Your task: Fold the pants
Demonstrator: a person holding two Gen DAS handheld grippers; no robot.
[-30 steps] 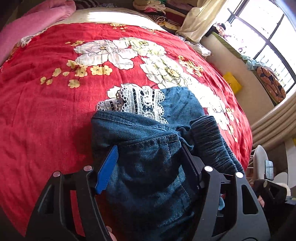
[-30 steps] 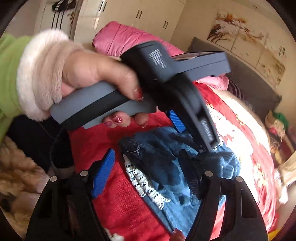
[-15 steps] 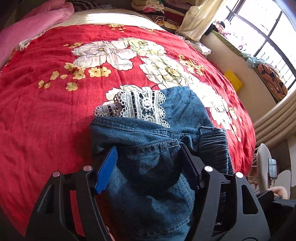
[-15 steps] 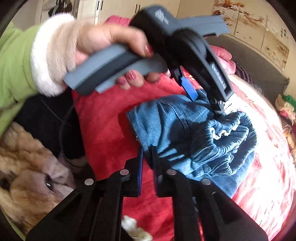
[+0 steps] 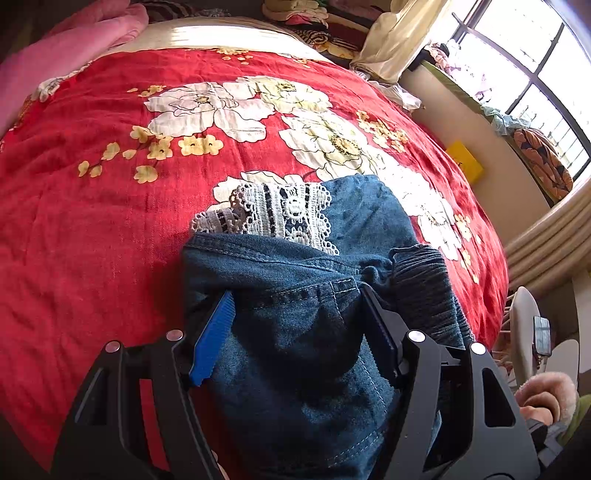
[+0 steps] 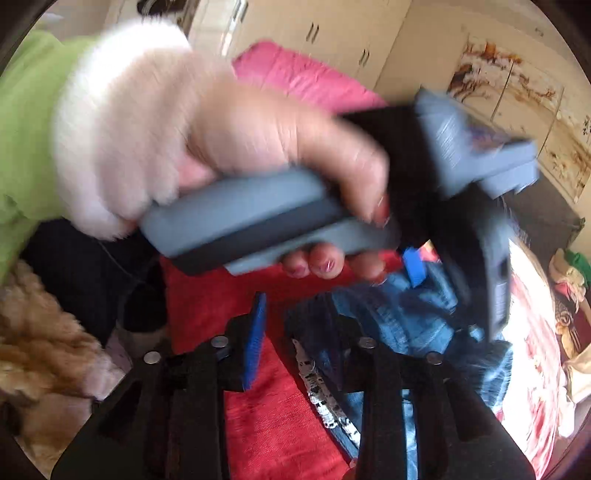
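Observation:
The blue denim pants [image 5: 306, 332] lie bunched on the red flowered bedspread [image 5: 110, 229], with a white lace hem [image 5: 273, 214] showing at their far edge and a ribbed waistband [image 5: 424, 280] at the right. My left gripper [image 5: 295, 314] is open, its fingers straddling a raised fold of denim. In the right wrist view the pants [image 6: 417, 325] lie ahead under the other hand's gripper body [image 6: 461, 177]. My right gripper [image 6: 291, 325] is open above the pants' near edge, holding nothing.
A pink blanket [image 5: 55, 48] lies at the bed's far left. Piled clothes [image 5: 303, 14] and a curtain [image 5: 399, 33] stand beyond the bed. A window ledge with a yellow box [image 5: 463, 160] runs along the right. A fluffy tan rug [image 6: 40, 343] lies beside the bed.
My right gripper was shut at the denim edge half a second ago and has now opened and let go. My left gripper has stayed open over the fold.

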